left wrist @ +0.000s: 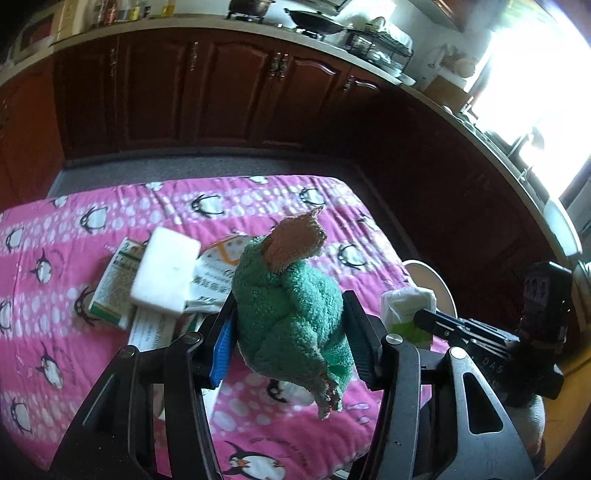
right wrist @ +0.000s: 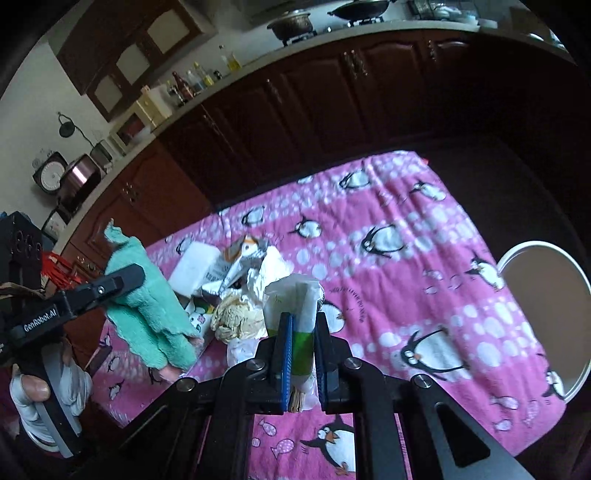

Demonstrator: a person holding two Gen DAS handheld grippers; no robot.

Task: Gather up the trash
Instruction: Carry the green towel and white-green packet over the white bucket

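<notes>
Gripping a green towel in left gripper, right gripper clamped on tissue packet

Beyond the far edge of your pink penguin cloth you see dark wooden cabinets, with a wok on the counter above.

Daylight blows out a bright window at the left wrist view's right edge. The dark wooden cabinets stay dim. Fisheye bending curves both views' edges, with black corners.
</notes>
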